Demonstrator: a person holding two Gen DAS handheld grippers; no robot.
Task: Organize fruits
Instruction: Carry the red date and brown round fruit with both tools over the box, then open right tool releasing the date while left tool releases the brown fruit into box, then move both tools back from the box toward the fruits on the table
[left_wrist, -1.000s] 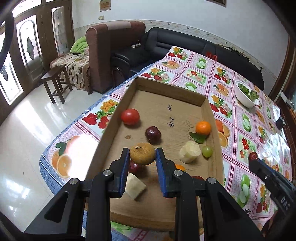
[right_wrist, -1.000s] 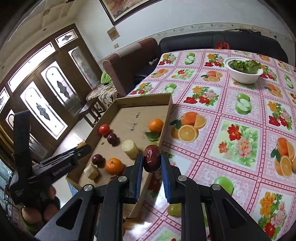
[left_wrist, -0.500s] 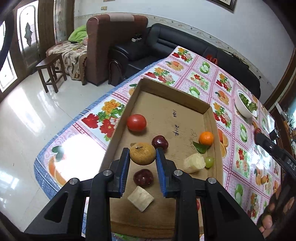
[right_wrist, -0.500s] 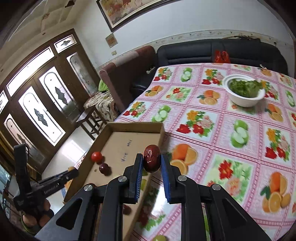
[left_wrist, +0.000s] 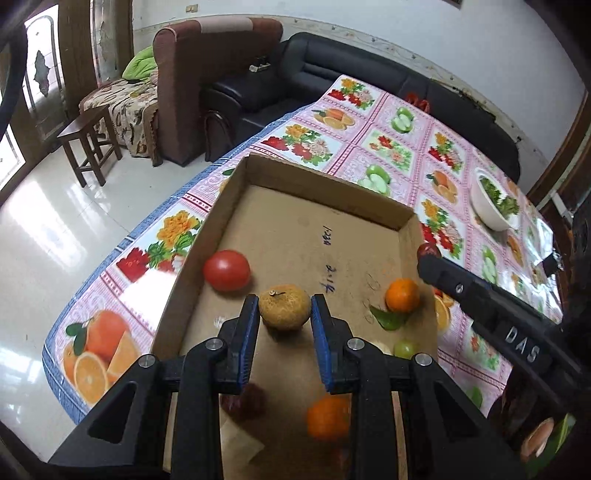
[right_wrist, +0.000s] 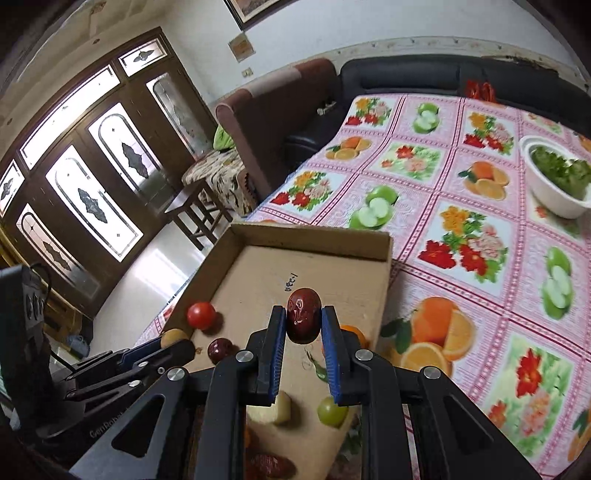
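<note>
Both tools hung over the cardboard tray (left_wrist: 405, 218), which sat at the corner of the counter (right_wrist: 480, 258) under a fruit-print cloth.

The left hand-held gripper (left_wrist: 284, 314) was angled down and forward above the tray's middle. Its blue pads were closed part-way onto a dull yellow-brown citrus fruit (left_wrist: 284, 305), gripping it on both sides, stem up. Whether the fruit was clear of the tray floor I could not tell.

The right hand-held gripper (right_wrist: 303, 325) reached in from the tray's right side, also tilted downward. Its pads were drawn in narrow and pinched a dark red jujube (right_wrist: 303, 320), held upright above the cardboard.

Inside the tray, a red tomato (left_wrist: 226, 270) lay near the left wall, just beyond the left tool's fruit. A small orange (left_wrist: 402, 294) with a green leaf (left_wrist: 388, 319) beside it sat by the right wall, and a green grape (left_wrist: 405, 348) lay nearer. Another orange (left_wrist: 328, 416) and a dark red fruit (left_wrist: 243, 401) showed blurred beneath the left tool. From the right camera, a second dark red fruit (right_wrist: 219, 349) lay close to the tomato, and a pale cut chunk (right_wrist: 275, 408) sat beside the grape.

A white bowl of greens (right_wrist: 554, 177) stood well apart, farther along the counter.
</note>
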